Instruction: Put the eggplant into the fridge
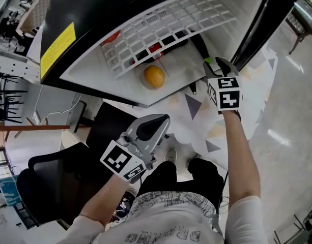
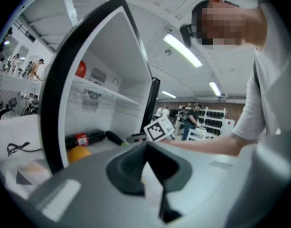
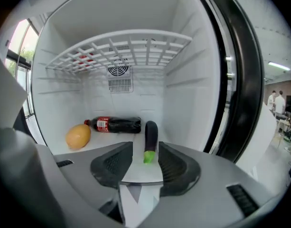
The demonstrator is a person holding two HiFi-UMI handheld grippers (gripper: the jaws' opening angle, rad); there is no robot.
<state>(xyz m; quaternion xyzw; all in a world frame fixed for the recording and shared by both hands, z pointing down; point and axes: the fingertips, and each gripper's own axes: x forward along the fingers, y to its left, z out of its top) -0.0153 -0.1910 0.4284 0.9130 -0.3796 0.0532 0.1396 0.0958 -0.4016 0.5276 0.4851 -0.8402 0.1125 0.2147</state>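
eggplant (image 3: 150,136) lying on fridge floor (image 3: 100,145) near cola bottle (image 3: 117,125); right hand-held gripper (image 3: 145,151) spread; left hand-held gripper (image 2: 146,151) pressed together.

Fridge (image 1: 94,67): open
Orange (image 1: 154,77): on fridge floor, below shelf (image 1: 145,22)
Eggplant (image 1: 200,47): inside, right side, just beyond right gripper (image 1: 220,65)
Left gripper (image 1: 151,127): outside, well apart

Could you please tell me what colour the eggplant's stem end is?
Bright green, against the dark purple body of the eggplant; the right gripper view shows it best.
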